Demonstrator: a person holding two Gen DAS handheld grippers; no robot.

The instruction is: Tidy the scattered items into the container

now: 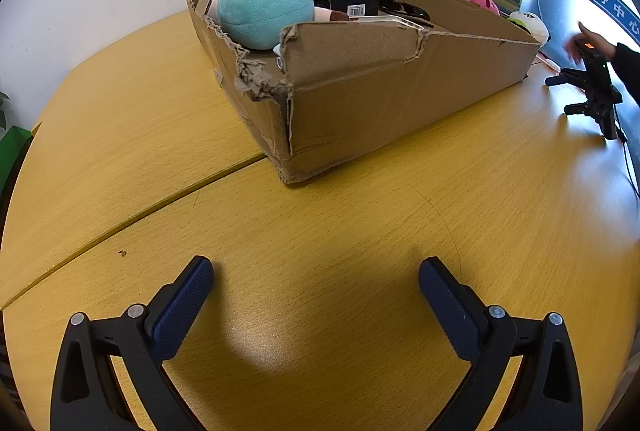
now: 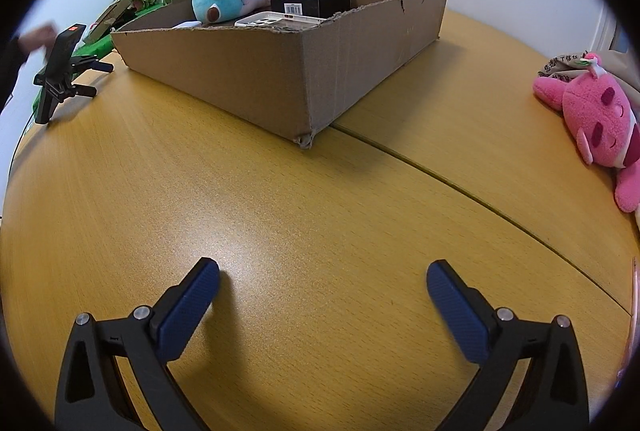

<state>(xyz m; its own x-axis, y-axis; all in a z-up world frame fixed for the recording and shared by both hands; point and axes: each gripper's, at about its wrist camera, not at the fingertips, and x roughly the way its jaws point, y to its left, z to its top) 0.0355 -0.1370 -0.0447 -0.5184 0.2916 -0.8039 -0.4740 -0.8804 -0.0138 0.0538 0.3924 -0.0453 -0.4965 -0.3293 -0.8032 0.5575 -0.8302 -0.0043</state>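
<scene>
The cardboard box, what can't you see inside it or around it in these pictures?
- Cardboard box: both views look low, so its walls hide the bottom.
- Teal plush: left view shows only its back.
- Pink plush: right view's edge cuts it off.
- Hand by the phone stand: blurred.

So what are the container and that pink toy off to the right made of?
Container: looks like corrugated cardboard, matte brown, with torn, frayed edges and fold creases. Pink toy: seems plush fabric, fuzzy nap, soft rounded shape; probably stuffed.
</scene>
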